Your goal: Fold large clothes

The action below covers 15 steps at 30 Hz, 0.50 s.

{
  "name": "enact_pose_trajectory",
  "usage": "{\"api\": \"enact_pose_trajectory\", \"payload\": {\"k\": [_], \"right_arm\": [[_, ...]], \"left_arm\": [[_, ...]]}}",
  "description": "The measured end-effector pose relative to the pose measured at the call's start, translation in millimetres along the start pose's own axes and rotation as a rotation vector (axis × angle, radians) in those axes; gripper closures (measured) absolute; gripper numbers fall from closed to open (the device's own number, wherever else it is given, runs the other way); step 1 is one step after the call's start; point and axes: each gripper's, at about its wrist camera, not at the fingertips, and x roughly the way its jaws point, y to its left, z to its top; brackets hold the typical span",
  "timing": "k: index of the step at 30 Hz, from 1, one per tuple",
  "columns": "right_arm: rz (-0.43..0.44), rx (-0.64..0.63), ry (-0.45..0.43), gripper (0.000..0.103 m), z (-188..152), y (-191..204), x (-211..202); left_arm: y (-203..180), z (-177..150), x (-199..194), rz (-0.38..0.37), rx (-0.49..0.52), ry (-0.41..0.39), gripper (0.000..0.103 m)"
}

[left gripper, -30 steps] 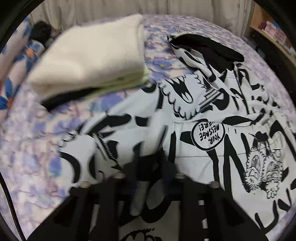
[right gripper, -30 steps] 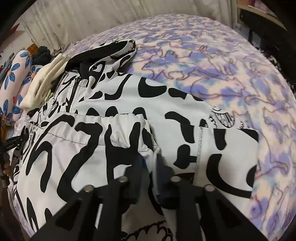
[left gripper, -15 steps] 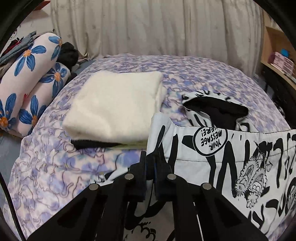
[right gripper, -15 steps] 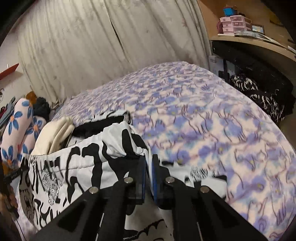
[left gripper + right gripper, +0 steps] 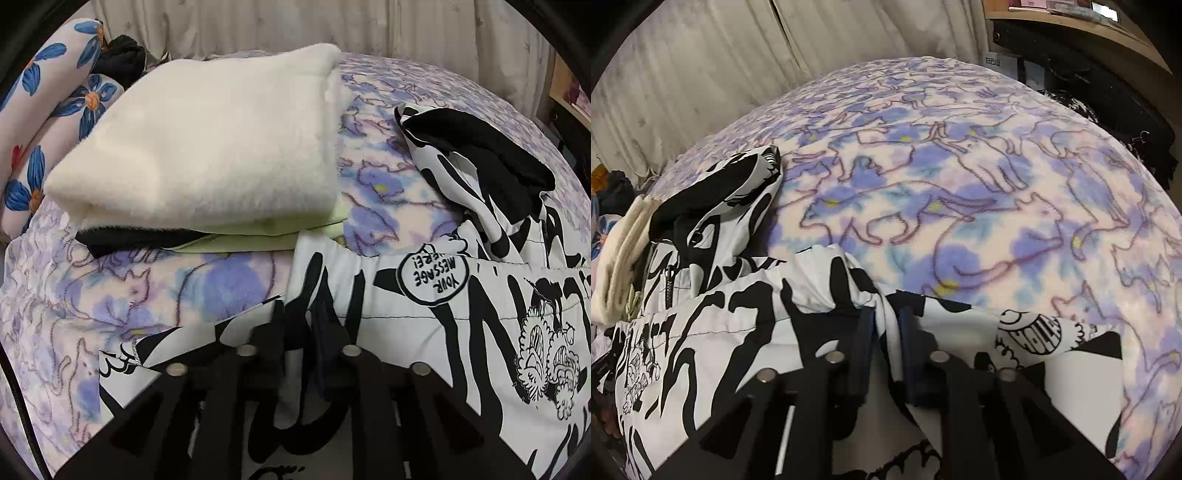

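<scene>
A large white jacket with black graffiti print [image 5: 461, 295] lies on the bed, its black-lined hood [image 5: 491, 155] toward the back. My left gripper [image 5: 299, 325] is shut on the jacket's hem at its left corner, folded up over the body. My right gripper [image 5: 884, 325] is shut on the hem's right corner of the same jacket [image 5: 713, 332]. The hood [image 5: 731, 192] shows at the left in the right wrist view. Both pinched corners sit low, near the jacket's chest.
A folded cream blanket [image 5: 207, 147] on a stack lies just left of the jacket and also shows in the right wrist view [image 5: 620, 240]. Flower-print pillows [image 5: 44, 110] at far left. The bed has a purple cat-print cover [image 5: 960, 184]. A shelf and dark items [image 5: 1089, 74] stand at right.
Both grippers lifted the jacket's hem up off the bed, carried it forward toward the hood, and have come back down low, the hem now folded over the body.
</scene>
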Motion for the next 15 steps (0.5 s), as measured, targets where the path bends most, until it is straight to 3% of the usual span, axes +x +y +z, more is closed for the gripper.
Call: {"api": "enact_pose_trajectory", "payload": {"k": [1, 3, 5, 11, 15], "right_arm": [[-0.014, -0.003, 0.010, 0.077, 1.7, 0.0, -2.4], [-0.024, 0.006, 0.015, 0.075, 4.9, -0.2, -9.3], [-0.021, 0.031, 0.002, 0.075, 7.7, -0.9, -22.6], [0.109, -0.023, -0.074, 0.075, -3.3, 43.9, -76.1], [0.190, -0.150, -0.062, 0.075, -26.2, 101.5, -93.3]], "left_arm": [[1.8, 1.4, -0.5, 0.009, -0.003, 0.005, 0.077], [6.4, 3.5, -5.1, 0.033, -0.004, 0.009, 0.053], [14.4, 5.1, -17.0, 0.048, -0.021, -0.001, 0.047], [12.3, -10.4, -79.3, 0.030, -0.023, -0.120, 0.047], [-12.2, -32.2, -109.9, -0.068, -0.017, -0.129, 0.078]]}}
